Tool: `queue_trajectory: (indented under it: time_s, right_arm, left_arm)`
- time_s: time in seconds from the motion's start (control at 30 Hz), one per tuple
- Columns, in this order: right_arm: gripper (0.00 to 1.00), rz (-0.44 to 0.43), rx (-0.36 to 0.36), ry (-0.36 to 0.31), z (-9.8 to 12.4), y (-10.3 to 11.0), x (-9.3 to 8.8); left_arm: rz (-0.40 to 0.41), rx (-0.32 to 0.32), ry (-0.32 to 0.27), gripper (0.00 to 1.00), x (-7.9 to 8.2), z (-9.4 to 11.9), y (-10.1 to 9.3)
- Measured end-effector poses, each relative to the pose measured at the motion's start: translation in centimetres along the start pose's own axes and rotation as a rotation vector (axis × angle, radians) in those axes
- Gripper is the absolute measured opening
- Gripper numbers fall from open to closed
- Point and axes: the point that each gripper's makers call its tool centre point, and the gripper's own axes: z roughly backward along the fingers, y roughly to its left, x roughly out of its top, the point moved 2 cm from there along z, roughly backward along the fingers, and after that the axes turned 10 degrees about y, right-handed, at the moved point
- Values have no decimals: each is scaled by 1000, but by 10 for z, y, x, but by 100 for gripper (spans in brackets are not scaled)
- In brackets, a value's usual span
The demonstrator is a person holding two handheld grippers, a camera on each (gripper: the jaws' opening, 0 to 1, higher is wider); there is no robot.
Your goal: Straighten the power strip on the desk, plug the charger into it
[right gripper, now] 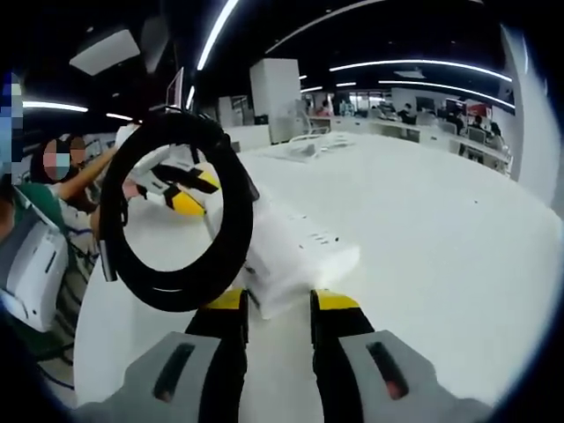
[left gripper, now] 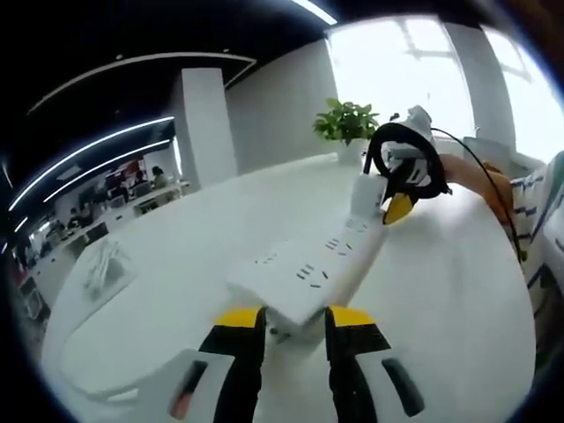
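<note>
Yellow-tipped jaws of the left gripper [left gripper: 295, 322] stood nearest in the left gripper view, clenched on one end of the white power strip [left gripper: 310, 264], which ran away from them across the white desk [left gripper: 176, 256] toward the far side. Left of the strip lay a small white bundle [left gripper: 106, 269], too blurred to name. Further right, at the strip's far end, the right gripper [left gripper: 397, 207] came into view with a black cable loop [left gripper: 407, 163] hanging about it, and a potted plant [left gripper: 346, 123] stood behind.

Seen from the right gripper view, the cable loop [right gripper: 172, 220] hung on the left, with the left gripper [right gripper: 187, 201] visible through it. To its right, the right gripper [right gripper: 278, 313] was closed on the other end of the strip [right gripper: 291, 247]. I could not pick out the charger.

With both ends gripped, the strip looked partly lifted, so uneven pulling might have twisted it or slipped it from a jaw. That stiff cable loop could also have dragged the strip crooked again once it was let go, or snagged a jaw.
</note>
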Motion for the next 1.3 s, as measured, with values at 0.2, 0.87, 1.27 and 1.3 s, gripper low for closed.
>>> queue_trajectory:
  time_s: [0.2, 0.87, 1.27, 1.3]
  right_arm:
    - [26, -7, 6, 9, -1, -5, 2]
    - [25, -44, -11, 5, -8, -19, 7]
    - [24, -96, -23, -8, -12, -32, 9]
    - [24, -98, -25, -8, -12, -33, 9]
  left_arm:
    - [3, 0, 20, 27, 3, -5, 5]
    - [36, 2, 60, 27, 11, -20, 16]
    - [55, 4, 60, 27, 17, -30, 26]
    - [56, 5, 60, 27, 17, -30, 27]
